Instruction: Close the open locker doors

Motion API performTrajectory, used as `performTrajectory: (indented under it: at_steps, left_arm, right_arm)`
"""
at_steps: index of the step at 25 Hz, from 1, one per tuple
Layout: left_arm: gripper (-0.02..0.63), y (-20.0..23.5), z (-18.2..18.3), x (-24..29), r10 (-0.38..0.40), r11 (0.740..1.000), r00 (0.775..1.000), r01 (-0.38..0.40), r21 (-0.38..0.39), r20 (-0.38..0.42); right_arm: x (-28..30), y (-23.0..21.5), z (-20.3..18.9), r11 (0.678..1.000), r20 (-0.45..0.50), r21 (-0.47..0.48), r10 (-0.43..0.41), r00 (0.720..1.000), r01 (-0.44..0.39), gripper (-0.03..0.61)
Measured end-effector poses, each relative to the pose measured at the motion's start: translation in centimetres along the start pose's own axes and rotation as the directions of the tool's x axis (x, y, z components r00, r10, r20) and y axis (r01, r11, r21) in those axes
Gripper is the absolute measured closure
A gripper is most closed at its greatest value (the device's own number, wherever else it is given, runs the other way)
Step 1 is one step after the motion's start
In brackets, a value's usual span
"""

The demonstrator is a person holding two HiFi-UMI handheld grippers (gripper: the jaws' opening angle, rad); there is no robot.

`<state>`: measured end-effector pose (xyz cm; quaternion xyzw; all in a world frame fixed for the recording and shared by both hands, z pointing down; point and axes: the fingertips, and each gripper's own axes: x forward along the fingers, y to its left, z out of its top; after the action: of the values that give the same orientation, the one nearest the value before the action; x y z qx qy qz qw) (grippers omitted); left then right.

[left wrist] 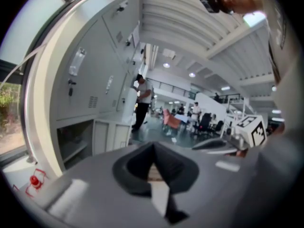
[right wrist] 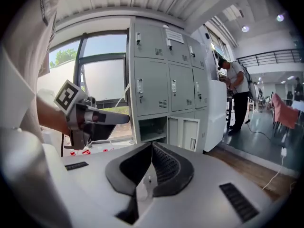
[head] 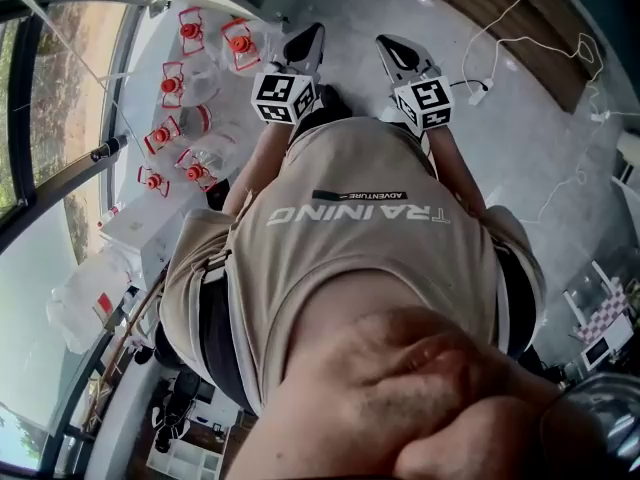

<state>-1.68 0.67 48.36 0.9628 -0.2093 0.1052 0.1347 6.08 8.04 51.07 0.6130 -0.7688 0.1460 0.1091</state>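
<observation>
A bank of grey lockers [right wrist: 161, 75] stands ahead in the right gripper view. Its bottom compartment [right wrist: 153, 128] is open, with the door [right wrist: 185, 133] swung out to the right. The left gripper view shows the same lockers [left wrist: 90, 84] at the left, with the open compartment [left wrist: 73, 144] low down. My left gripper [left wrist: 153, 146] is shut and empty, pointing past the lockers into the hall. My right gripper [right wrist: 152, 146] is shut and empty too, well short of the open door. In the head view both grippers, left [head: 303, 46] and right [head: 400, 54], are held out over the floor.
Several water jugs with red caps [head: 190, 78] stand by the window on the left. A person [right wrist: 236, 91] stands beside a white cabinet [right wrist: 216, 113] to the right of the lockers. A white cable [head: 520, 28] runs over the floor. Chairs and people fill the hall beyond [left wrist: 190, 118].
</observation>
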Motion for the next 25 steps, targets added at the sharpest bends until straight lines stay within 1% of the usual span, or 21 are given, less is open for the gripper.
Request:
performTrajectory:
  at_steps: [1, 3, 6, 8, 10, 11, 13, 16, 18, 20, 22, 25]
  left_arm:
    - [0.615, 0.9, 0.6, 0.3, -0.011, 1.0, 1.0, 0.011, -0.001, 0.008]
    - [0.615, 2.8, 1.1, 0.6, -0.03, 0.999, 0.999, 0.031, -0.019, 0.015]
    - [0.615, 5.5, 0.5, 1.0, -0.037, 0.998, 0.999, 0.037, -0.044, 0.001]
    - [0.615, 6.9, 0.5, 1.7, -0.041, 0.998, 0.999, 0.041, -0.052, -0.003]
    - [0.615, 7.8, 0.8, 2.6, -0.045, 0.997, 0.999, 0.045, -0.066, -0.004]
    - [0.615, 8.0, 1.0, 3.1, -0.047, 0.996, 0.999, 0.047, -0.076, -0.002]
    - [0.615, 8.1, 1.5, 4.0, -0.046, 0.995, 0.999, 0.047, -0.091, 0.006]
    - [0.615, 8.6, 2.0, 5.8, -0.034, 0.995, 0.999, 0.035, -0.092, 0.006]
    - [0.615, 9.0, 2.4, 6.8, -0.017, 0.997, 1.0, 0.018, -0.077, 0.002]
    - [0.615, 9.6, 2.9, 7.7, 0.014, 0.998, 1.0, -0.014, -0.055, -0.004]
    - [0.615, 10.5, 3.4, 8.8, 0.063, 0.997, 0.998, -0.063, -0.04, -0.011]
    - [0.615, 11.9, 4.4, 10.6, 0.144, 0.988, 0.99, -0.144, -0.048, -0.011]
  right_arm:
    - [1.1, -0.2, 0.6, 1.0, -0.002, -0.018, -0.008, 1.0, 0.008, 0.563]
    - [3.2, -0.2, 1.8, 1.0, 0.008, -0.02, -0.016, 1.0, 0.016, 0.563]
    - [5.9, 0.0, 3.2, 1.0, 0.023, -0.01, -0.03, 0.999, 0.03, 0.563]
    - [7.3, 0.1, 3.9, 0.998, 0.022, -0.044, -0.041, 0.999, 0.042, 0.563]
    - [8.3, -0.1, 3.9, 0.994, -0.006, -0.101, -0.05, 0.999, 0.049, 0.563]
    - [8.5, -0.3, 3.8, 0.993, -0.02, -0.107, -0.047, 0.999, 0.045, 0.563]
    - [8.7, -1.2, 3.6, 0.996, -0.033, -0.08, -0.031, 0.999, 0.028, 0.563]
    - [9.6, -3.2, 3.2, 0.999, -0.032, -0.037, -0.031, 0.999, 0.03, 0.563]
    - [10.4, -4.3, 3.3, 1.0, -0.019, -0.01, -0.018, 1.0, 0.018, 0.563]
    - [11.4, -4.9, 3.5, 1.0, -0.009, -0.009, 0.022, 1.0, -0.022, 0.563]
    - [12.3, -5.9, 3.7, 0.997, -0.011, -0.032, 0.068, 0.998, -0.069, 0.563]
    - [13.4, -8.6, 4.9, 0.992, 0.003, -0.041, 0.121, 0.993, -0.12, 0.563]
